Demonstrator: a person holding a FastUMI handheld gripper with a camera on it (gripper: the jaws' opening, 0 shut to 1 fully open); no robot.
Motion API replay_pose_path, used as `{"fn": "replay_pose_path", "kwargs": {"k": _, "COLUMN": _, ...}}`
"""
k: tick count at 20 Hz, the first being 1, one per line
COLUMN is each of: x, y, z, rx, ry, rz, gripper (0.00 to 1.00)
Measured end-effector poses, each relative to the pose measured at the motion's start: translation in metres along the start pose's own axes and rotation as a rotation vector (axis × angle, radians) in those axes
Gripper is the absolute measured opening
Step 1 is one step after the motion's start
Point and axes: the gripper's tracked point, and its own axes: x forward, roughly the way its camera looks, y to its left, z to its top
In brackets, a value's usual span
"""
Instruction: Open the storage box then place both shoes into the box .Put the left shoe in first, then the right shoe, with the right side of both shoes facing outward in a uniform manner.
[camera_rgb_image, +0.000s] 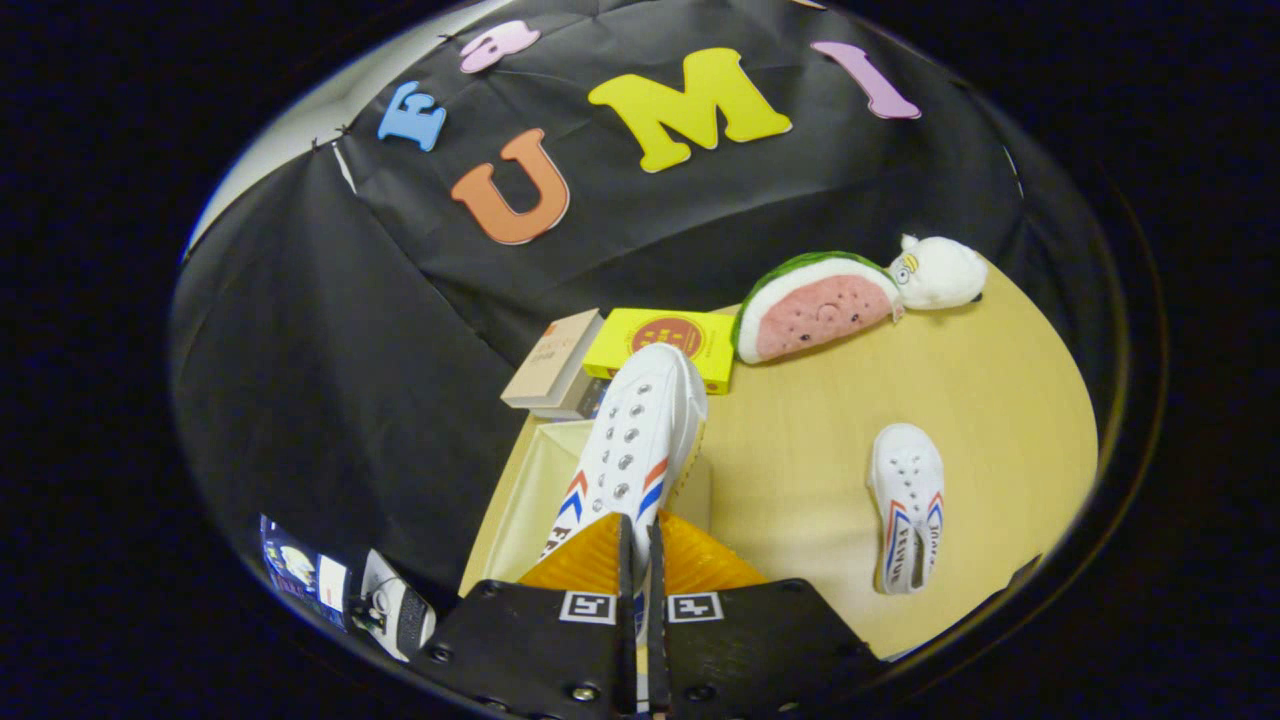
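So right now my gripper (638, 545) has its two fingers squeezed almost together on the heel end of a white canvas sneaker with red and blue side stripes (630, 450), and the shoe sticks out ahead of me, toe pointing away. I'm pinching the thin collar there because I reckon it's the only part narrow enough to grab and still steer the toe.

The shoe hangs over the open pale cardboard storage box (525, 500), which sits at the near corner of the light wooden table (800, 480). Its lid is already out of the way, so I'd say the opening step is done and this is the first shoe going in. Can't honestly tell from here if it's the left one.

The second white sneaker with the same stripes (907, 505) lies flat on the table, well apart from the box.

Stuff past the toe: a yellow flat box (660, 340) and a beige book (553, 360) just beyond the storage box, then a watermelon-slice plush (815, 310) touching a small white plush animal (940, 272). Nothing blocks the drop, but the yellow box is close to the toe.
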Motion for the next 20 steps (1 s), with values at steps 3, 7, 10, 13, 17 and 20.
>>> {"fn": "replay_pose_path", "kwargs": {"k": 3, "x": 0.026, "y": 0.037, "z": -0.013, "rx": -0.006, "ry": -0.011, "rz": 0.035, "gripper": 0.04}}
{"fn": "replay_pose_path", "kwargs": {"k": 7, "x": 0.067, "y": 0.066, "z": -0.033, "rx": -0.011, "ry": -0.04, "rz": 0.022, "gripper": 0.04}}
{"fn": "replay_pose_path", "kwargs": {"k": 10, "x": 0.091, "y": 0.07, "z": -0.053, "rx": -0.012, "ry": -0.039, "rz": -0.018, "gripper": 0.04}}
{"fn": "replay_pose_path", "kwargs": {"k": 13, "x": 0.115, "y": 0.073, "z": -0.071, "rx": 0.006, "ry": -0.016, "rz": -0.021, "gripper": 0.04}}
{"fn": "replay_pose_path", "kwargs": {"k": 17, "x": 0.137, "y": 0.073, "z": -0.089, "rx": 0.002, "ry": 0.014, "rz": -0.041, "gripper": 0.04}}
{"fn": "replay_pose_path", "kwargs": {"k": 20, "x": 0.155, "y": 0.072, "z": -0.104, "rx": 0.022, "ry": 0.065, "rz": -0.066, "gripper": 0.04}}
